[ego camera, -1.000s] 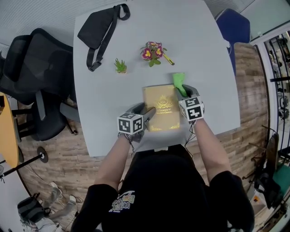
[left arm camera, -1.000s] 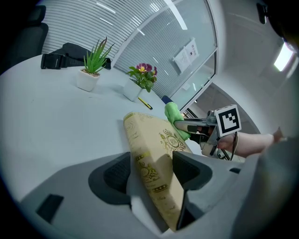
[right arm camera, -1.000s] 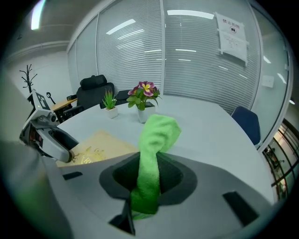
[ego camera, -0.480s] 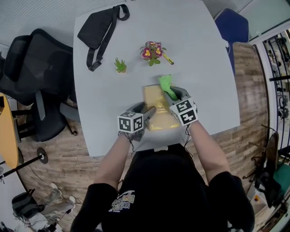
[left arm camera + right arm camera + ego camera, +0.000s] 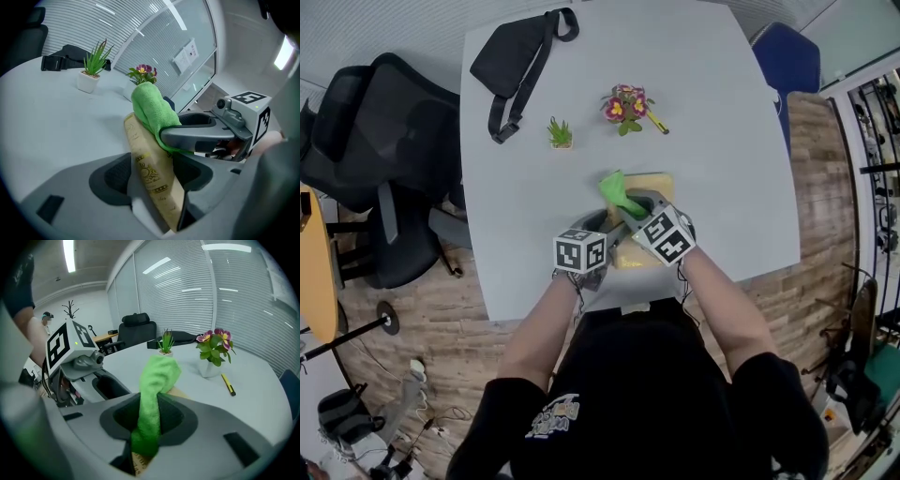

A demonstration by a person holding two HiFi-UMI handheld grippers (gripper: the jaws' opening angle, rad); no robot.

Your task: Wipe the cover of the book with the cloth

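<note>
A tan book with gold print lies on the grey table just ahead of the person. My left gripper is shut on its near left edge; in the left gripper view the book stands on edge between the jaws. My right gripper is shut on a green cloth, which rests on the cover near the book's far left corner. The cloth rises from between the right jaws, with a strip of the book below it. The cloth drapes over the book's far end.
A small green plant, a pot of pink flowers and a yellow pen stand beyond the book. A black bag lies at the far left corner. A black office chair is on the left, a blue chair at the right.
My right gripper has swept the cloth leftward over the cover, from the book's far right corner to its far left. The left gripper has kept its hold on the book.
</note>
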